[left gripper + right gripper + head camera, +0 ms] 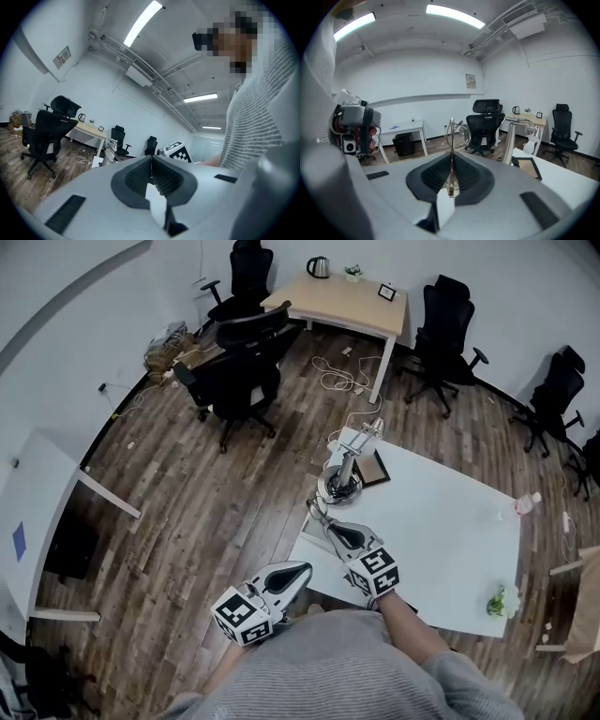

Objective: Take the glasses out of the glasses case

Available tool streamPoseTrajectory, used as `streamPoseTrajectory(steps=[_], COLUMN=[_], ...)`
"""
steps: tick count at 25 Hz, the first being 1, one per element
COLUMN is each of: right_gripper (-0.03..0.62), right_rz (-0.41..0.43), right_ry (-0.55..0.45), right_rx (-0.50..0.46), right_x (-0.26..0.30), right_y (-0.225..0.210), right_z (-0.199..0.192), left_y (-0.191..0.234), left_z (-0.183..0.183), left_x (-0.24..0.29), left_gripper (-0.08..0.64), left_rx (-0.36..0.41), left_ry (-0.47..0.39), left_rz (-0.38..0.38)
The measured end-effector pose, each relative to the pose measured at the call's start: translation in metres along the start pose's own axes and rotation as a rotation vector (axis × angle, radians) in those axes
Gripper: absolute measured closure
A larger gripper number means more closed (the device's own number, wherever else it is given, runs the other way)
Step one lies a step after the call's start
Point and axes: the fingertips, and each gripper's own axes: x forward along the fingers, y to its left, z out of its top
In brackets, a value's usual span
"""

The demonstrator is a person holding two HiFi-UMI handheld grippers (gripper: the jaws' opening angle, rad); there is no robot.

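Glasses [453, 133] sit pinched in the closed right claw [451, 161]; the left claw [151, 164] is closed on nothing.

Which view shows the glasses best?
Right gripper view: the glasses stand pinched between the right gripper's jaws, with the thin frame and a lens rim rising above them. The head view shows only a faint wire shape at that gripper's tip. I can't make them out in the left gripper view.
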Motion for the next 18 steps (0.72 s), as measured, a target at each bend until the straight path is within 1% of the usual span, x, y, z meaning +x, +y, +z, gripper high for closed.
streamPoseTrajectory(steps=[3, 9, 13, 18], right_gripper=[0.563, 0.563, 0.563, 0.563], right_rz=[0.025, 0.068, 0.107, 0.116], right_ry=[-0.053, -0.125, -0.156, -0.183], right_rx=[0.007, 0.003, -0.004, 0.007], right_x=[-0.006, -0.008, -0.012, -0.015], right_y=[0.003, 0.014, 0.020, 0.019], right_z=[0.012, 0.027, 0.033, 0.035], left_y=[-0.004, -0.004, -0.002, -0.002], left_z=[0.001, -0.003, -0.002, -0.006], left_x=[0.005, 0.005, 0.007, 0.010], left_gripper=[0.548, 0.547, 0.548, 0.548], left_rx=[0.010, 0.053, 0.062, 0.068], left_ry=[0.011, 0.041, 0.054, 0.063], left_rz=[-0.011, -0.017, -0.001, -0.006])
